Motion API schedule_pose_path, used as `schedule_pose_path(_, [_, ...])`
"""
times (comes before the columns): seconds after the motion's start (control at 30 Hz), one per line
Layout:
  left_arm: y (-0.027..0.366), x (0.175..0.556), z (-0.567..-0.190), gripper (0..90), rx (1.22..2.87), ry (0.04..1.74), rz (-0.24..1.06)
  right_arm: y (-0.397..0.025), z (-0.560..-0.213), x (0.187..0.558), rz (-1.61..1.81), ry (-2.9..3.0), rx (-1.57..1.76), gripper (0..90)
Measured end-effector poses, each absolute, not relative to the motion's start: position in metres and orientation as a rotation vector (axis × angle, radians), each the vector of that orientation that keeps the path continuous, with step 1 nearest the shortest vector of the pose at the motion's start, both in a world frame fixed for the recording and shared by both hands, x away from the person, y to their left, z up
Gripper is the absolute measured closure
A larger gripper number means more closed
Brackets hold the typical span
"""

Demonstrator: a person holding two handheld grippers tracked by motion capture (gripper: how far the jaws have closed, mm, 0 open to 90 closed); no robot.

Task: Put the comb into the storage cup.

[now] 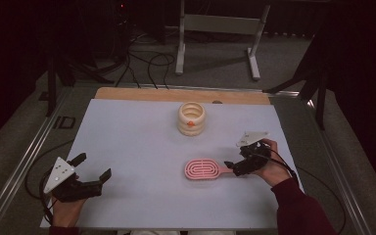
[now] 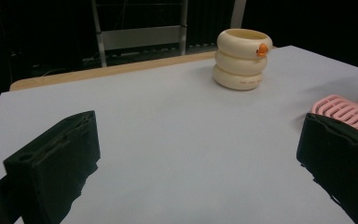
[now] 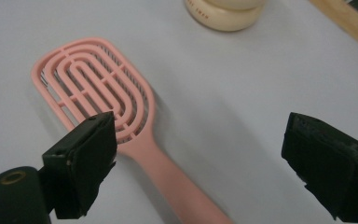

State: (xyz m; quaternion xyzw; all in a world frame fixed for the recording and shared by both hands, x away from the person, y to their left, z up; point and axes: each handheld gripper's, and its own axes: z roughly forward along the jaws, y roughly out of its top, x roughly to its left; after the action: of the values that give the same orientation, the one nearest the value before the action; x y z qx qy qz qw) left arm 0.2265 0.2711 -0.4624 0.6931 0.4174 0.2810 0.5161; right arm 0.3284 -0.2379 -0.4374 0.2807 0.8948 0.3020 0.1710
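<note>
The pink brush (image 1: 203, 169) lies flat on the white worktop (image 1: 127, 142), toward its right edge and nearer the front than the back, handle pointing to the right edge. The right gripper (image 1: 241, 164) sits at the handle end with its jaws spread wide; in the right gripper view the handle (image 3: 177, 186) runs between them but much closer to the left jaw, and nothing is pinched yet. The main risk, as I judge it, is an off-centre close: the near jaw would meet the handle first and shove or spin the brush across the smooth sheet instead of clamping it. The handle is slim and rounded, so a grip taken too near its tip could let the heavier slotted head sag or twist out when lifted. A jaw coming down on the head (image 3: 95, 88) might catch in the slots. The left gripper (image 1: 92, 172) rests near the front left corner, jaws also spread and holding nothing, well apart from everything. The only container is the cream cup (image 1: 191, 118), ribbed like stacked rings with a small orange knob on its side, standing upright near the back edge; from the high view its inside looks empty, though the bottom is not clearly seen.
</note>
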Motion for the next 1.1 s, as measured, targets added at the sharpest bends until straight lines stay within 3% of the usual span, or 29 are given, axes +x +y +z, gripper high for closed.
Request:
schedule_pose_path(0.83, [0.271,0.227,-0.463,0.0,1.669,1.002,0.674,-0.218,-0.478,0.338,0.655,2.771,0.646,12.3])
schedule_pose_path(1.1, [0.271,0.227,-0.463,0.0,1.669,1.001,0.674,-0.214,-0.484,0.339,0.627,2.819,0.616,20.9])
